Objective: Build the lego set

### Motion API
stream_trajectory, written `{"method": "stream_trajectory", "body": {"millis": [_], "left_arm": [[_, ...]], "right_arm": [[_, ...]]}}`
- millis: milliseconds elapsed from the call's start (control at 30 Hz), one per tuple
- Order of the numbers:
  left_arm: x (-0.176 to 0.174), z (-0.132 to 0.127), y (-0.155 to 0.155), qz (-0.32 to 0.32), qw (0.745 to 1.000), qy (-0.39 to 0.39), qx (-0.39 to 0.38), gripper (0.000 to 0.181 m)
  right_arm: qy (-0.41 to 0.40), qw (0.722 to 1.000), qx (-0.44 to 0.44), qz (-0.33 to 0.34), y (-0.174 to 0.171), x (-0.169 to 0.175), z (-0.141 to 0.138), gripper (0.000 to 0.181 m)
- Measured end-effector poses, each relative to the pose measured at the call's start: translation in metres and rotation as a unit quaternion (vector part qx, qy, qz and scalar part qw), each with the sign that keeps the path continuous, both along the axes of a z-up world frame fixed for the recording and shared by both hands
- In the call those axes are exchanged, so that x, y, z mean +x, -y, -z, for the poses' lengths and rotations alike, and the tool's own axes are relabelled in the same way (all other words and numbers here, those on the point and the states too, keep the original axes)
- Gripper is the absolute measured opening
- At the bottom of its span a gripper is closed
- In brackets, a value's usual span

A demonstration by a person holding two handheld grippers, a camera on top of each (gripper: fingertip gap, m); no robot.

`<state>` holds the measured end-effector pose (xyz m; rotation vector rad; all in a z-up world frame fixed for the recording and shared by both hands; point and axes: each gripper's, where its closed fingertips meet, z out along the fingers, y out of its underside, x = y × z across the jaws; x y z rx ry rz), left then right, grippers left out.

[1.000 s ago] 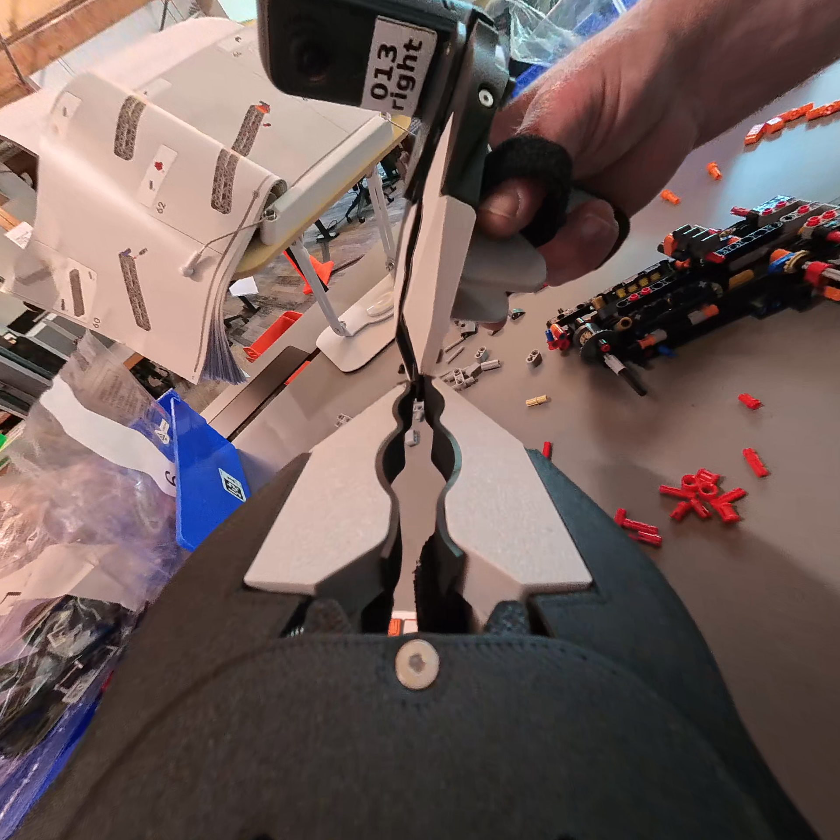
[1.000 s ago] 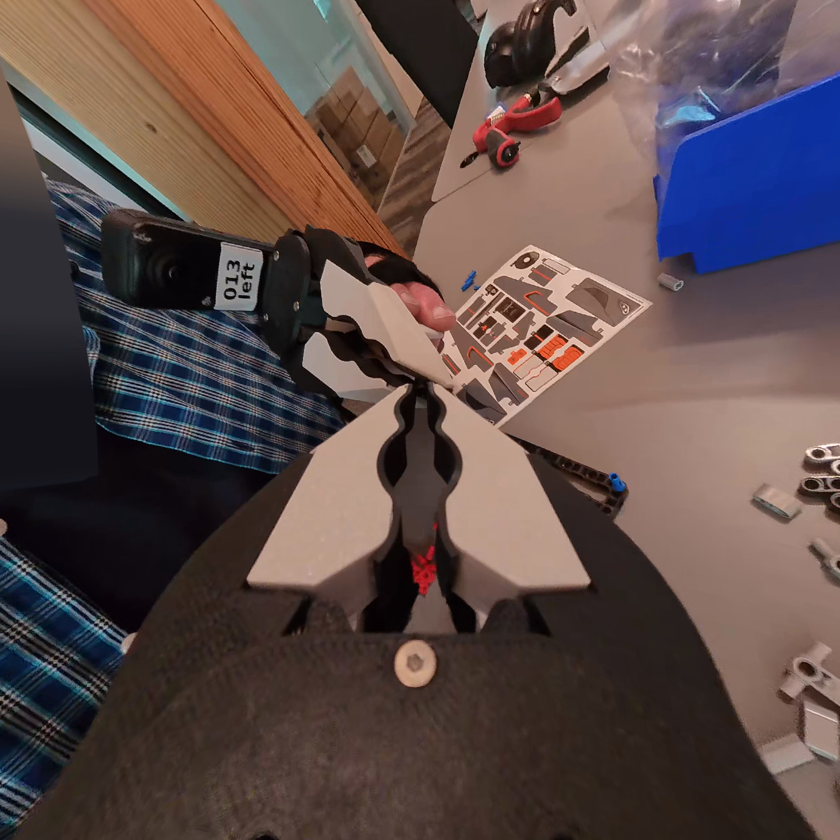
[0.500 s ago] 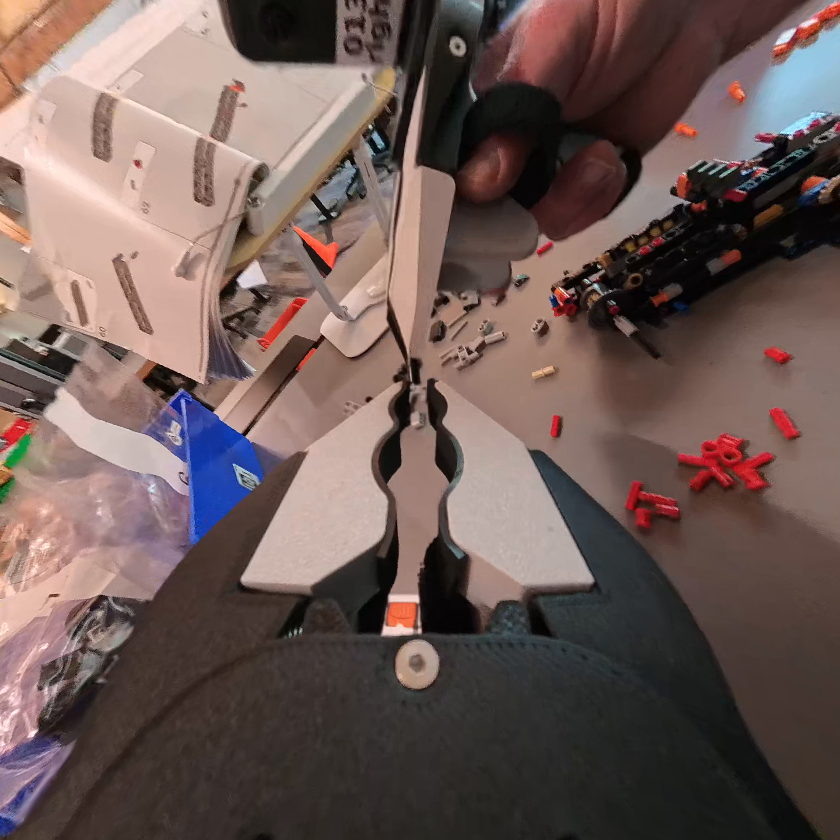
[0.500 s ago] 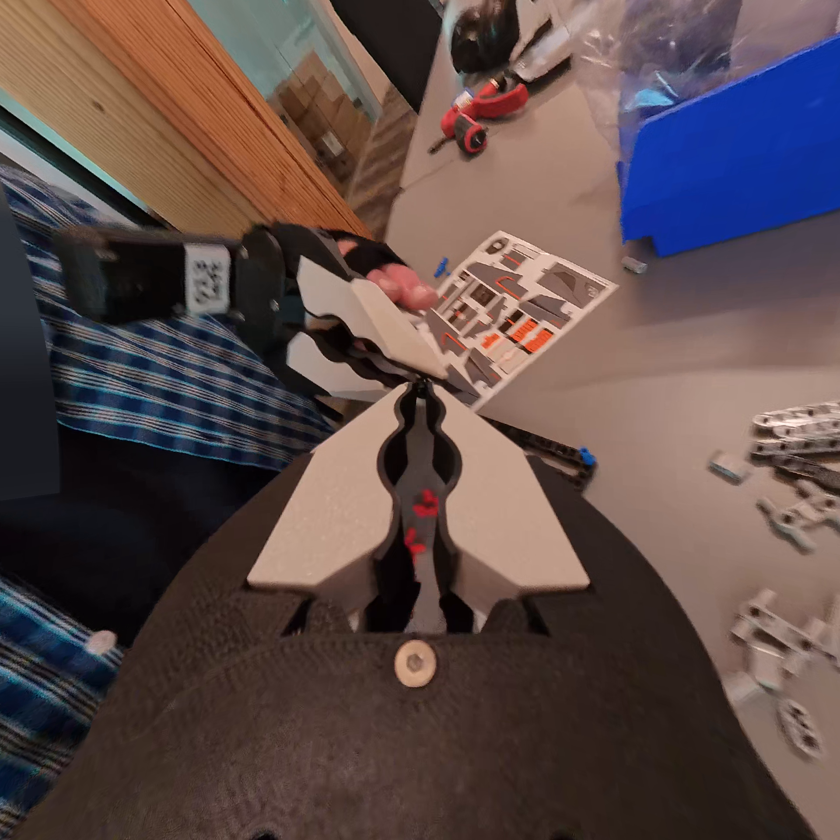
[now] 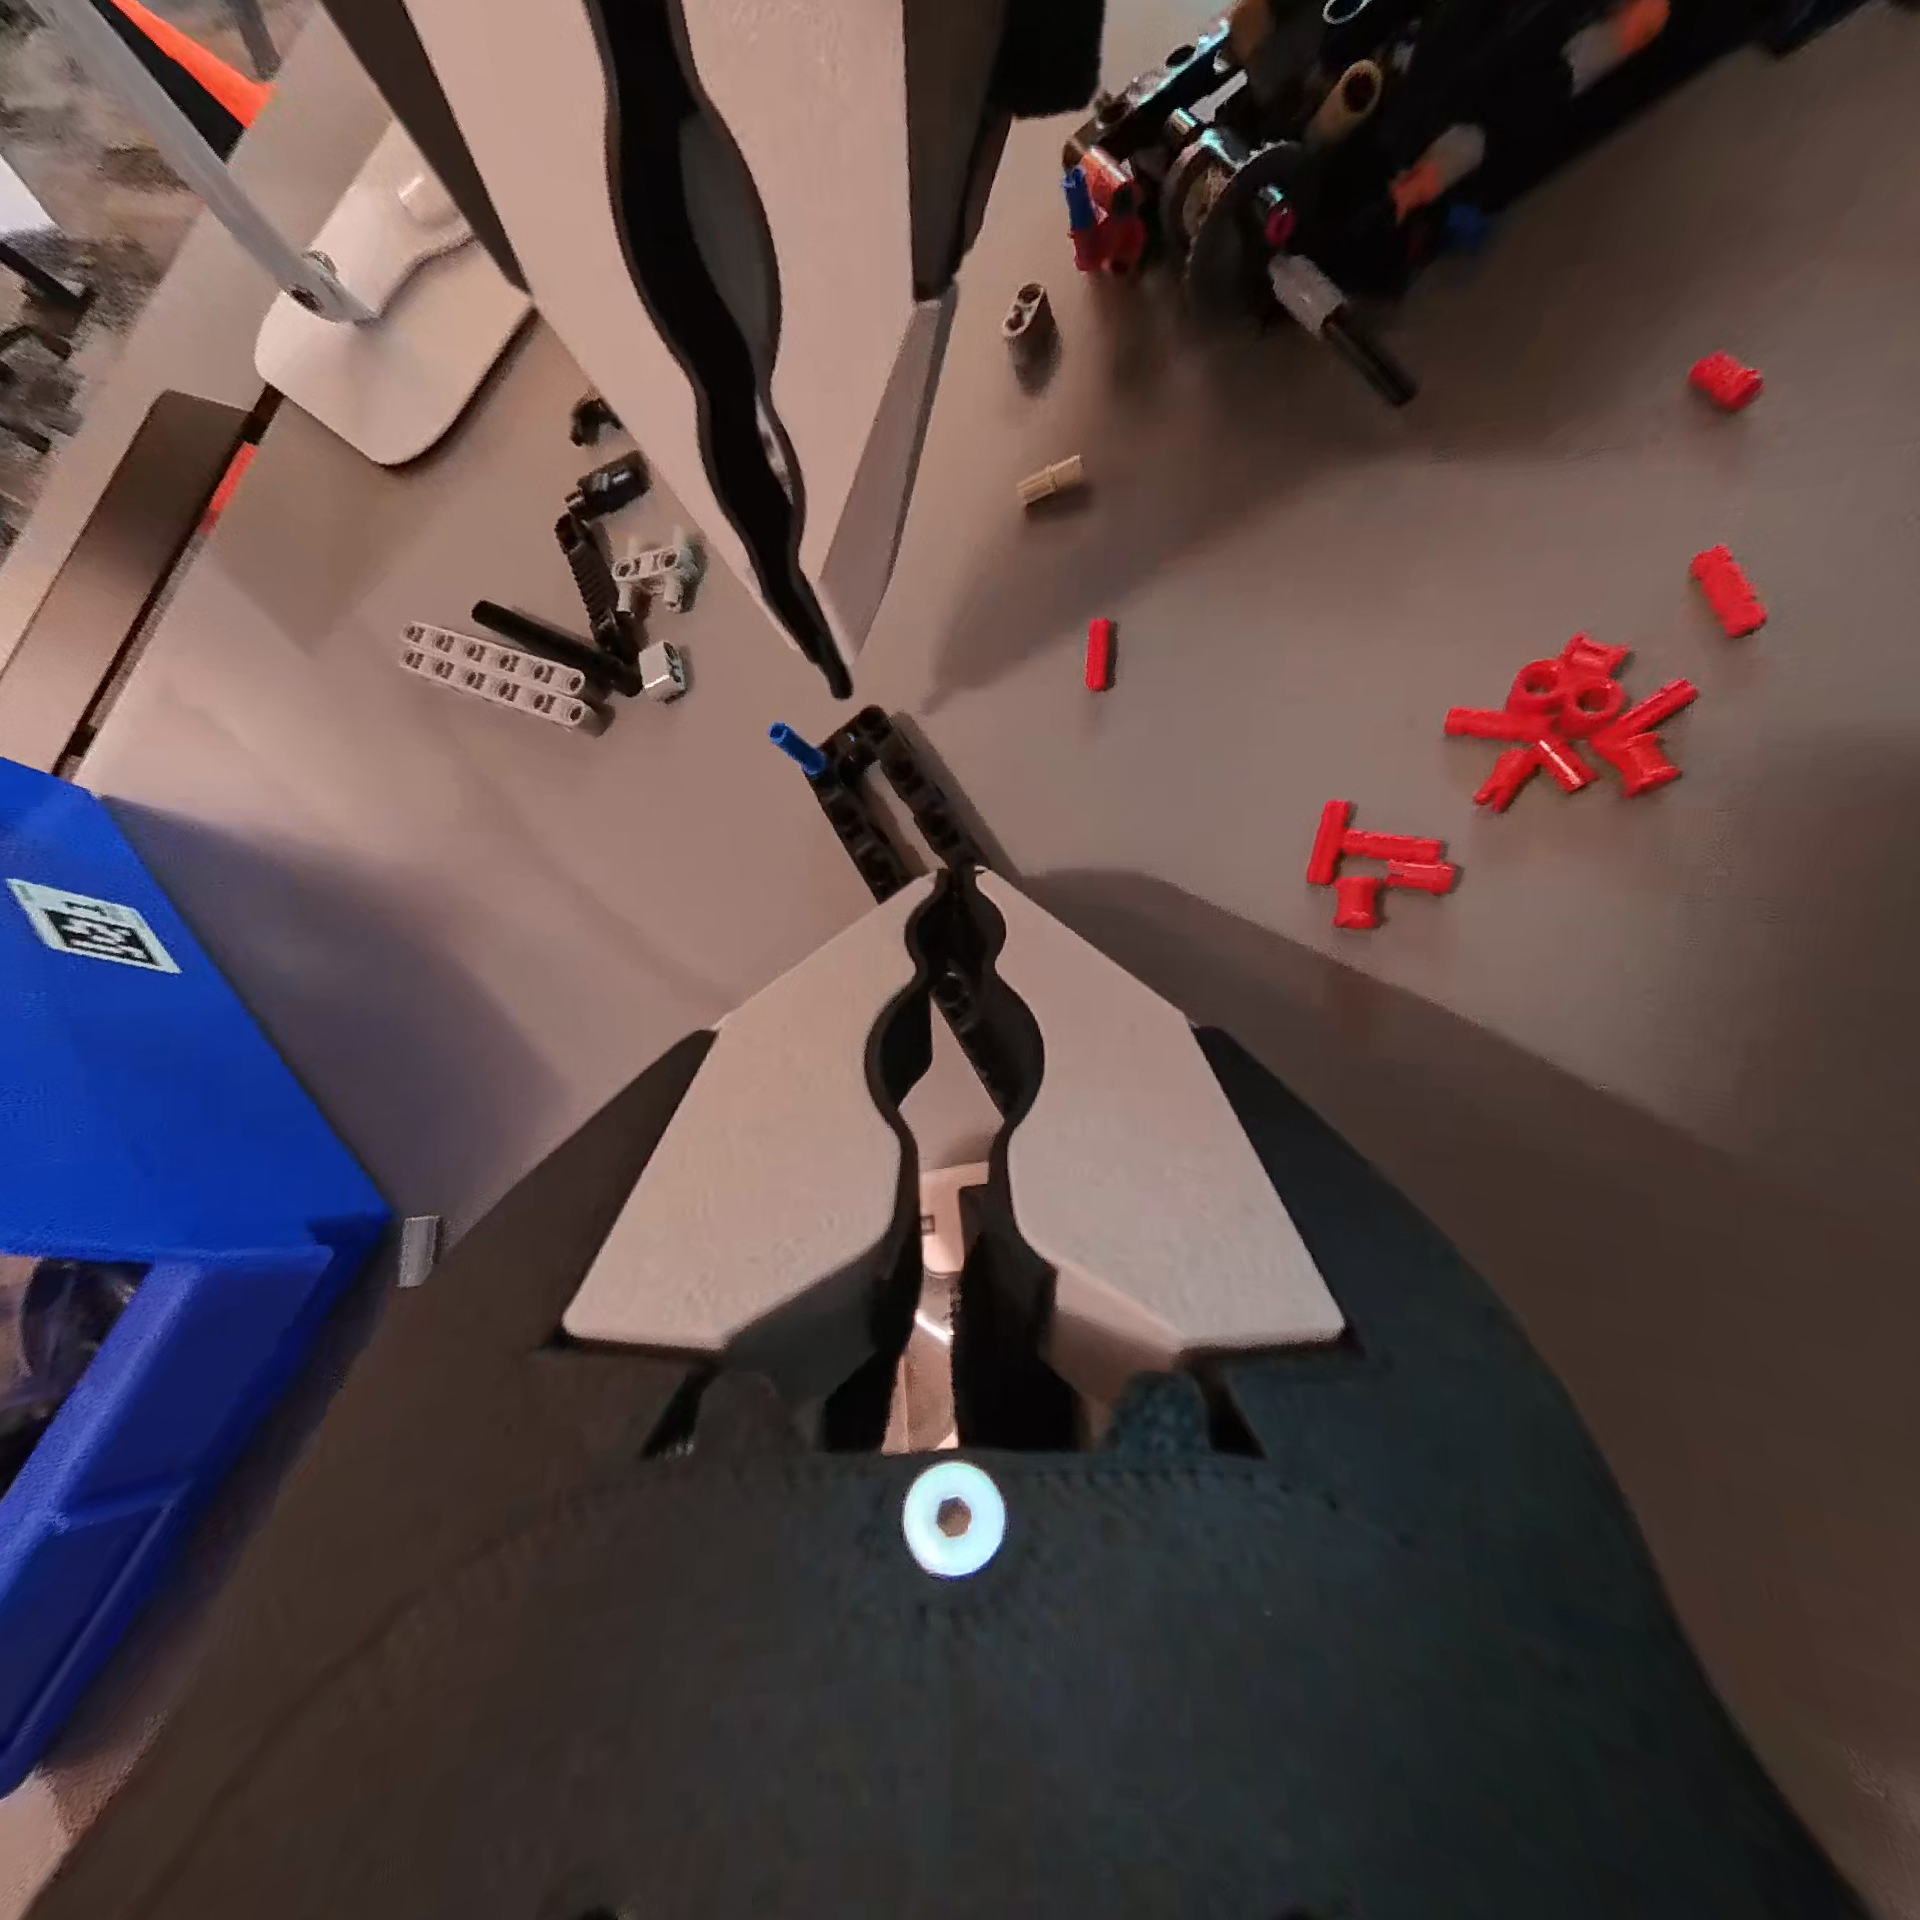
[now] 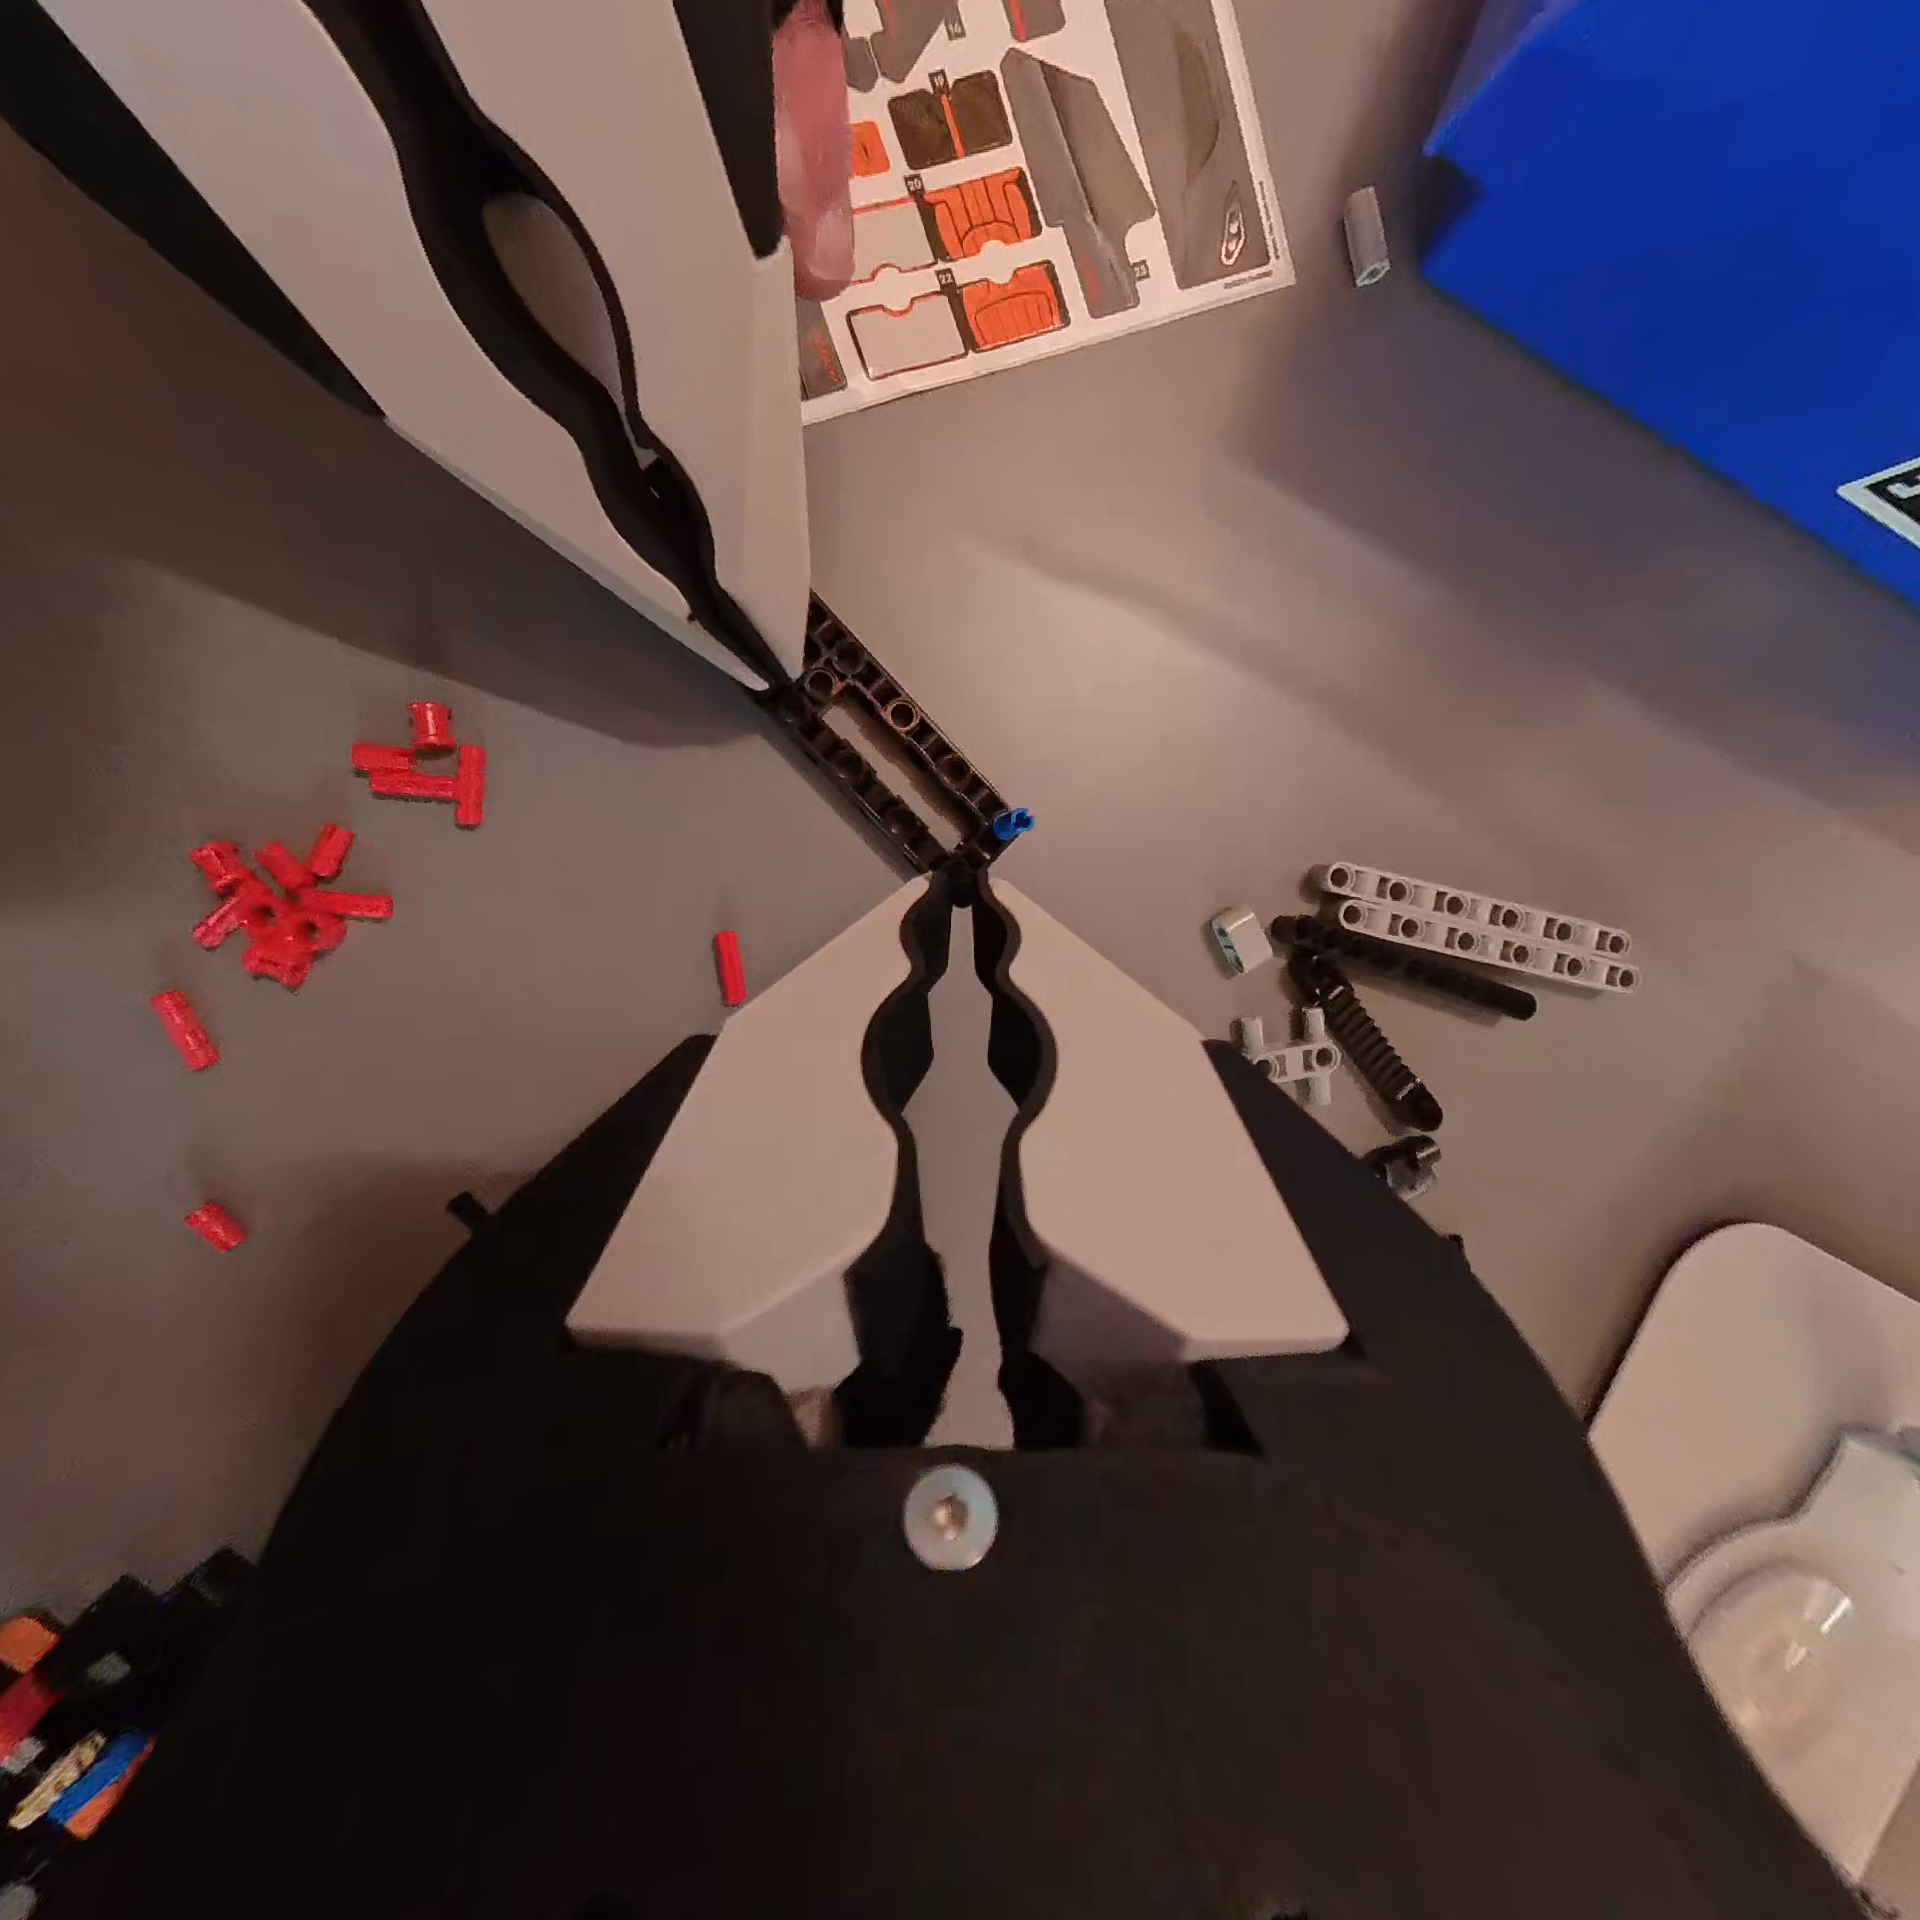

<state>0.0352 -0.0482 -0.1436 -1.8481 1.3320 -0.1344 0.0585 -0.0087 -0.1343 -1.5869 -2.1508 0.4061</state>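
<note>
A black rectangular beam frame [image 5: 902,774] lies flat on the grey table, with a blue pin [image 5: 795,746] sticking out of one corner. My left gripper [image 5: 951,881] is shut, and its tips rest over one end of the frame. My right gripper [image 5: 836,681] comes down from above, shut, with its tips at the corner by the blue pin. In the right wrist view the frame [image 6: 899,727] runs from my right gripper [image 6: 961,885] to my left gripper [image 6: 774,675], with the blue pin [image 6: 1010,824] beside my right tips. I cannot tell whether either gripper pinches a small part.
Red pins [image 5: 1569,727] [image 6: 281,904] lie in a loose pile. Grey beams and black axles [image 5: 520,675] [image 6: 1475,925] lie near the frame. There is also a blue bin [image 5: 156,1143] [image 6: 1714,260], a sticker sheet [image 6: 1039,208], the built chassis [image 5: 1299,156] and a white stand base [image 5: 405,343] [image 6: 1766,1455]. Some 5 centimeters of space lies between my two pairs of fingers.
Both grippers have dropped from mid-air, where their tips met around a small grey piece, to the black frame on the table. Both views now look steeply down.
</note>
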Motion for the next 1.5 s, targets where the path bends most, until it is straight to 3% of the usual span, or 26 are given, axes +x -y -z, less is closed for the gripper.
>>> {"method": "stream_trajectory", "body": {"millis": [100, 1100, 1500], "left_arm": [[-0.001, 0.01, -0.001, -0.007, 1.0, -0.006, -0.016, 0.0], [0.0, 0.012, -0.001, -0.009, 1.0, -0.012, -0.006, 0.0], [0.0, 0.012, 0.0, -0.009, 1.0, -0.014, -0.003, 0.0]], "right_arm": [[0.016, 1.0, 0.008, -0.01, -0.002, 0.0, 0.007, 0.001], [0.128, 0.986, 0.071, -0.079, 0.0, 0.002, 0.015, 0.001], [0.167, 0.98, 0.028, -0.103, -0.001, 0.001, 0.022, 0.001]]}}
